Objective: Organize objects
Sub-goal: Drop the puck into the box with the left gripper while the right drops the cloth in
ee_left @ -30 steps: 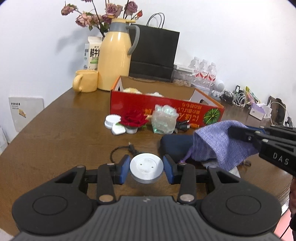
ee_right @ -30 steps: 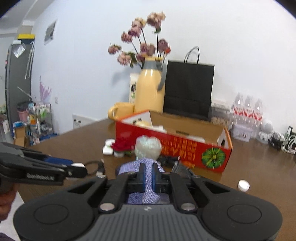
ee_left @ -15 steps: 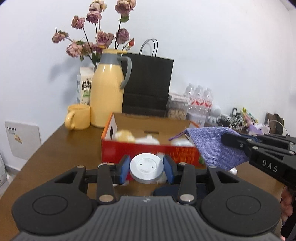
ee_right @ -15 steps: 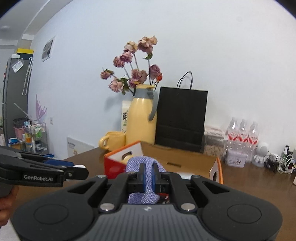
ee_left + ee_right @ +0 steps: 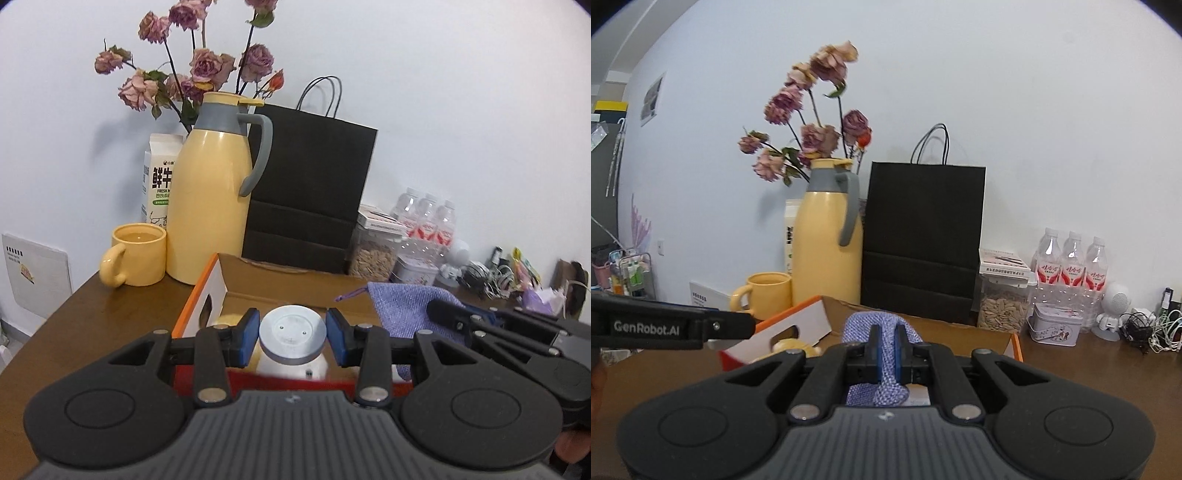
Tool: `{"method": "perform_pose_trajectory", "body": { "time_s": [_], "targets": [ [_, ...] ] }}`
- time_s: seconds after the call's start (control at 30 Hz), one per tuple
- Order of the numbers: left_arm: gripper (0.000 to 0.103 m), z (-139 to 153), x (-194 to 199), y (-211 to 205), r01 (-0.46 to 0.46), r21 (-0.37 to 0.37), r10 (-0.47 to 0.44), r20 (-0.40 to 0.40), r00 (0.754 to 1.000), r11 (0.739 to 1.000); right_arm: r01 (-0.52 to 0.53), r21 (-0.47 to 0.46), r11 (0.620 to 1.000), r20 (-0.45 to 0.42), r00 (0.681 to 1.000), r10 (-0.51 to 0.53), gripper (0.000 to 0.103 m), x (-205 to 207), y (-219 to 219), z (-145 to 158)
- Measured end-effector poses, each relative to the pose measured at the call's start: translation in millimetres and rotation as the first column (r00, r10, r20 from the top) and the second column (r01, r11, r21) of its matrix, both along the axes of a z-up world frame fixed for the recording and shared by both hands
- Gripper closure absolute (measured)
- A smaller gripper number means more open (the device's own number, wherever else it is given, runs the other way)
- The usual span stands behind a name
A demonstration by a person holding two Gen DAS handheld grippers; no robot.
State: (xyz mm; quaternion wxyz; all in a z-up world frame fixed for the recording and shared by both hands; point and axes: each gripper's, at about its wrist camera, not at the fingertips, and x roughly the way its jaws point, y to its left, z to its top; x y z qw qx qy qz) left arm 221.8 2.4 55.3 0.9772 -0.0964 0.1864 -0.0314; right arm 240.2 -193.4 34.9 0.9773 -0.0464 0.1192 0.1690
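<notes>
Transport step, judged: both items are being carried to the cardboard box (image 5: 295, 291) for drop-off. Nearest, a white round puck (image 5: 291, 334) is clamped between the blue pads of the left gripper (image 5: 291, 338), jaws part open around it, held above the box's near wall. The purple knitted cloth (image 5: 886, 354) is pinched in the right gripper (image 5: 886, 350), jaws fully closed, over the box interior. Next, both are to be lowered inside before release. Versus a second ago: table clutter is no longer seen; box, yellow jug (image 5: 214, 192) and black bag (image 5: 310, 188) loom closer.
</notes>
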Motion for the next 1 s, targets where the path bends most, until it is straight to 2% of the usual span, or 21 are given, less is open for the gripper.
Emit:
{"method": "perform_pose_trajectory", "body": {
  "time_s": [0.33,0.53,0.57,0.63,0.7,0.73,0.77,0.83,0.87,1.0],
  "targets": [
    [0.063,-14.4,84.9,-17.8,-0.034,0.019,0.035,-0.064,0.997,0.999,0.064,0.04,0.997,-0.086,0.994,-0.061,0.098,94.0,-7.6,-20.9],
    [0.063,-31.0,123.6,-23.4,-0.033,0.032,0.037,-0.123,0.992,0.999,0.104,0.056,0.993,-0.147,0.985,-0.095,0.096,122.7,-15.8,-40.5],
    [0.063,-33.6,127.9,-23.7,-0.033,0.035,0.037,-0.133,0.99,0.999,0.106,0.051,0.993,-0.164,0.982,-0.097,0.09,125.8,-16.4,-43.6],
    [0.056,-37.7,132.7,-24.4,-0.039,0.05,0.046,-0.143,0.989,0.998,0.119,0.038,0.992,-0.192,0.975,-0.109,0.084,130.8,-17.7,-49.1],
    [0.029,-39.1,132.4,-23.7,-0.051,0.066,0.06,-0.145,0.988,0.997,0.129,0.027,0.991,-0.203,0.972,-0.121,0.067,131.7,-17.1,-51.7],
    [0.024,-38.7,130.9,-22.9,-0.058,0.068,0.067,-0.135,0.989,0.996,0.137,0.022,0.99,-0.203,0.971,-0.129,0.044,131.5,-16.9,-52.3],
    [0.019,-37.7,128.9,-21.7,-0.064,0.068,0.072,-0.123,0.99,0.996,0.142,0.014,0.99,-0.196,0.971,-0.136,0.027,130.9,-16.4,-52.5],
    [0.004,-35.1,126.3,-19.2,-0.075,0.065,0.082,-0.113,0.99,0.995,0.15,-0.009,0.989,-0.182,0.972,-0.149,0.019,128.2,-14.1,-53.1],
    [0.0,-33.8,124.8,-18.4,-0.085,0.066,0.092,-0.106,0.99,0.994,0.151,-0.015,0.988,-0.183,0.971,-0.152,0.015,127.6,-13.5,-53.3],
    [0.0,-29.9,121.1,-18.6,-0.107,0.086,0.115,-0.095,0.989,0.991,0.145,-0.03,0.989,-0.198,0.969,-0.148,0.002,127.1,-11.1,-53.2]
  ]
}}
